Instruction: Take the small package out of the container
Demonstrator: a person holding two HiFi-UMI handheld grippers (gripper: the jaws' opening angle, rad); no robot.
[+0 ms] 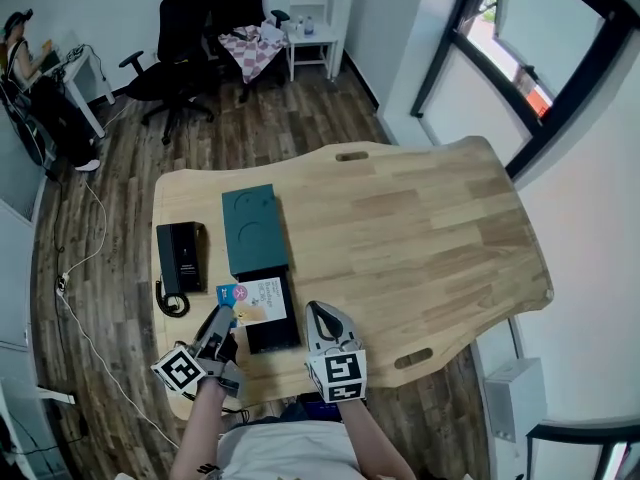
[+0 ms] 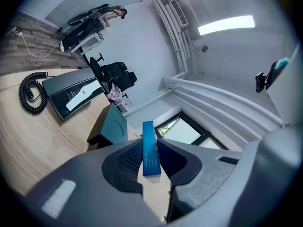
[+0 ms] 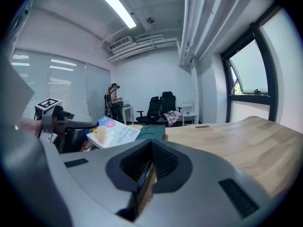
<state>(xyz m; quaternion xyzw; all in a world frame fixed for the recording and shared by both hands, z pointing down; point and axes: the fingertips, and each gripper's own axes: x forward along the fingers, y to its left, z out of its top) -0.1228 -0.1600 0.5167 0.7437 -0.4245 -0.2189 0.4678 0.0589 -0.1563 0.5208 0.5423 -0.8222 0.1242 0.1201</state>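
Small package (image 1: 256, 300) — flat, blue-edged, white printed face.

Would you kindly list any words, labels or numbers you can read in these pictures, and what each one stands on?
No text reads clearly.
small package: printed lines and a pink badge, too small to read.
telephone: white label, print blurred.

Pale grained wood on the bench (image 1: 430, 228). Dark teal flat square box (image 1: 254, 230), centre left; matte black corded desk phone (image 1: 181, 256) beside. White, blue, pink and yellow print on the thin small package (image 1: 255, 300). Black-and-white markers on the grey left hand-held gripper (image 1: 227, 316).
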